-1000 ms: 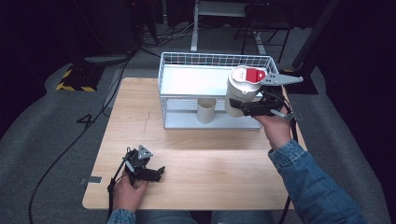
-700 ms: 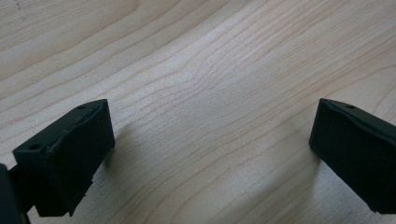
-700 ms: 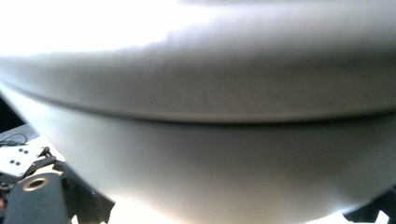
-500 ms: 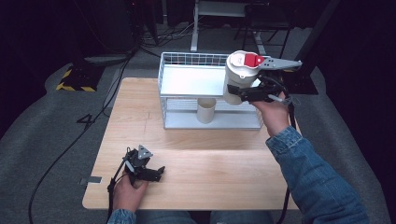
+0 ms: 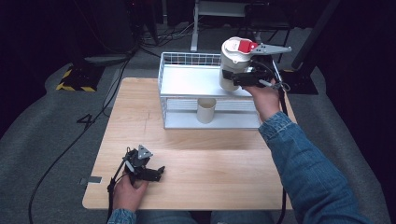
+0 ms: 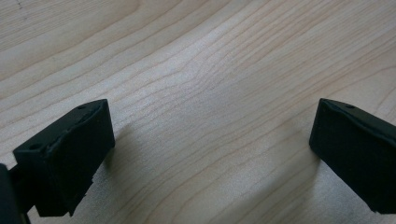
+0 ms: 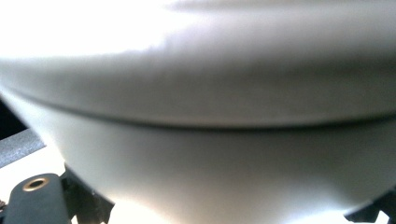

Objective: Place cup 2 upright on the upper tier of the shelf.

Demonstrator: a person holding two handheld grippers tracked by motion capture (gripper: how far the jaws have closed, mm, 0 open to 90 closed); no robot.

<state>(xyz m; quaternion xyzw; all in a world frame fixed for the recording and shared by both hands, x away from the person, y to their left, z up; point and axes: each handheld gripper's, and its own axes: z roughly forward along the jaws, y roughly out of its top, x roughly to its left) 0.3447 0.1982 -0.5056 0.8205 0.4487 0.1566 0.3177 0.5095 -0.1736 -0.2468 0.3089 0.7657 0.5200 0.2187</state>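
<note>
Beige cup (image 5: 206, 110) on rack's lower shelf (image 5: 187, 120).

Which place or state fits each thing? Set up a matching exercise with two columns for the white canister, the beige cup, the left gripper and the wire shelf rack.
1. white canister with red lid
2. beige cup
3. left gripper
4. wire shelf rack

a. open, low over bare wood
b. stands at the table's far edge
c. on the lower shelf
d. held in the right gripper

Pairs: 1-d, 2-c, 3-a, 4-b
</note>
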